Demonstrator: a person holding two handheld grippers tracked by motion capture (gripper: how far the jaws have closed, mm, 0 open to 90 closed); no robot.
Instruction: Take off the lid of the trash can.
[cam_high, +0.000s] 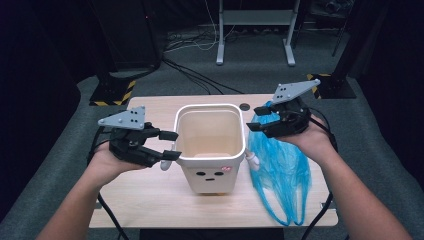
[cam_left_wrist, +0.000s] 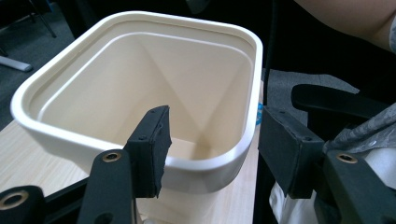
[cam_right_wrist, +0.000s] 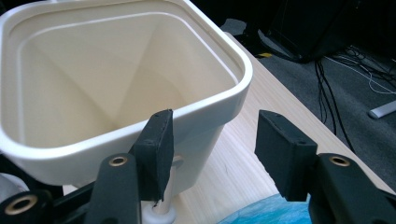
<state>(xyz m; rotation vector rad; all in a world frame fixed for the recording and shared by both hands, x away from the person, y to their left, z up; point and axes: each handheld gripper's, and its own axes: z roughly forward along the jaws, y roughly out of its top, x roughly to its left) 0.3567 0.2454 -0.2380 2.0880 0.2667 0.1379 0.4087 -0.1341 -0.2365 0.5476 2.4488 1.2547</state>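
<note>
Your left gripper (cam_high: 171, 145): black angular body, grey three-cornered plate on top at middle left of frame, dotted with small dark holes. Your right gripper (cam_high: 256, 118): same black build, grey plate at upper right of centre. Black cables trail from both toward bottom edge. Your forearms bare, no sleeves showing. In left gripper view, lower frame: two black jaws, flat matte pads (cam_left_wrist: 152, 149), brass-coloured screw rings at hinges. In right gripper view, lower frame: same black pads (cam_right_wrist: 156, 151), same brass rings.
</note>
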